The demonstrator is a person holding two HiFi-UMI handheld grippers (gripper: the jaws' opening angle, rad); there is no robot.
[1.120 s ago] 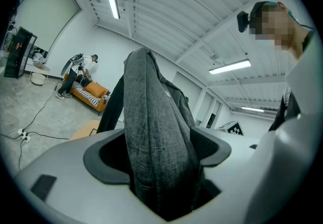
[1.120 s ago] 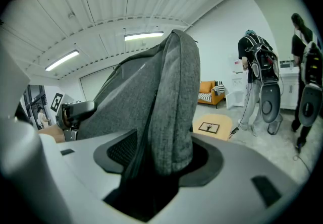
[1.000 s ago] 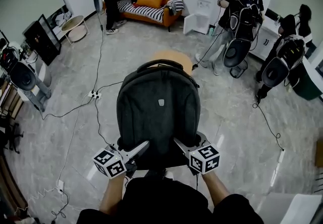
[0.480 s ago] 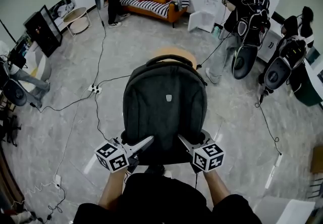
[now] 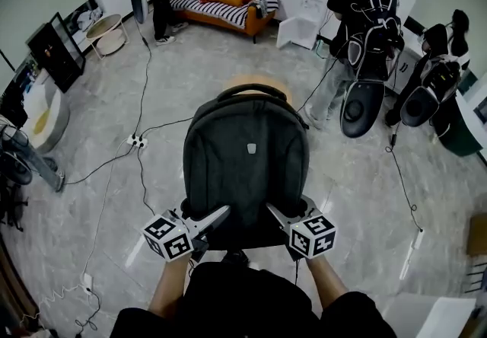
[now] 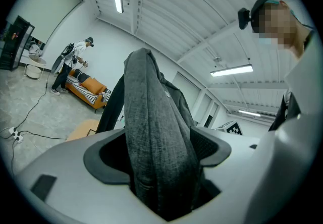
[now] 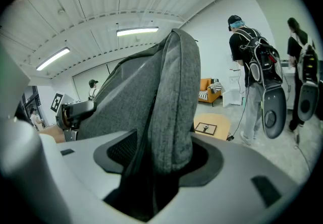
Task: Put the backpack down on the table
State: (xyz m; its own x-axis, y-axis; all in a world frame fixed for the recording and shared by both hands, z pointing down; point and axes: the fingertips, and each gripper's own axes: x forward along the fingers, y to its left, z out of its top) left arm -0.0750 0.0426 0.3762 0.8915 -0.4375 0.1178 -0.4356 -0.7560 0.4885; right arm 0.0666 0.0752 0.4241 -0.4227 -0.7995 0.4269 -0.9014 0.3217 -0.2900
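Backpack [image 5: 247, 161] is held aloft mid-frame, pinched by left gripper [image 5: 219, 215] and right gripper [image 5: 275, 215]; lowering onto the tan table [image 5: 259, 81] is called for next.

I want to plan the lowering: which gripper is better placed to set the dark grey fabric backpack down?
Neither clearly: the left gripper and the right gripper both clamp the dark grey fabric backpack at its lower sides, mirrored. I would lower with both.
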